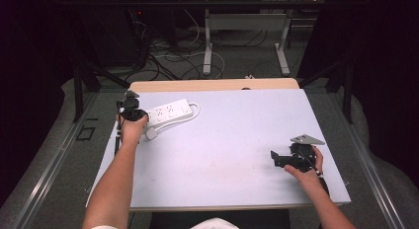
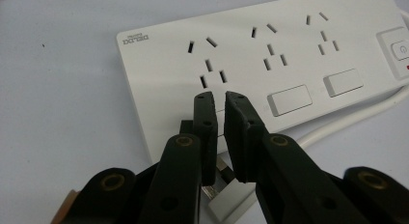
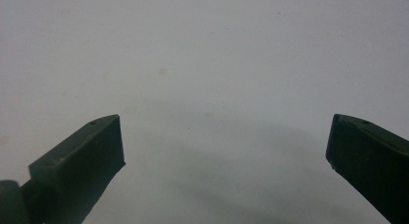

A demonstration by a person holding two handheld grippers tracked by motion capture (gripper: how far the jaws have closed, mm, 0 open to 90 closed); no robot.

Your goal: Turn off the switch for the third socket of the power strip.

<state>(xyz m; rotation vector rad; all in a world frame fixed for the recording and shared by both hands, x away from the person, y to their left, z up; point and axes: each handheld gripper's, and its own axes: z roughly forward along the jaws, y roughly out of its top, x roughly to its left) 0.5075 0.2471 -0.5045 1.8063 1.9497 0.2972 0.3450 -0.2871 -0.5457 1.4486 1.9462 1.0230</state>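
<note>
Right gripper point(image 1: 274, 159) rests on the matte grey counter point(image 1: 222, 155), fingers spread wide with nothing between them. Far left, the left gripper point(image 2: 219, 96) pinches a white plug point(image 2: 226, 192) with narrow fingers. The left gripper view resolves the glossy rectangular power strip point(image 2: 289, 60) beyond, its slotted sockets and round cord point(image 2: 357, 118).

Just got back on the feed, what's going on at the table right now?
The person's left gripper is closed on a white plug beside the near edge of a white power strip at the table's far left. The right gripper rests open over bare tabletop at the right, holding nothing.
</note>
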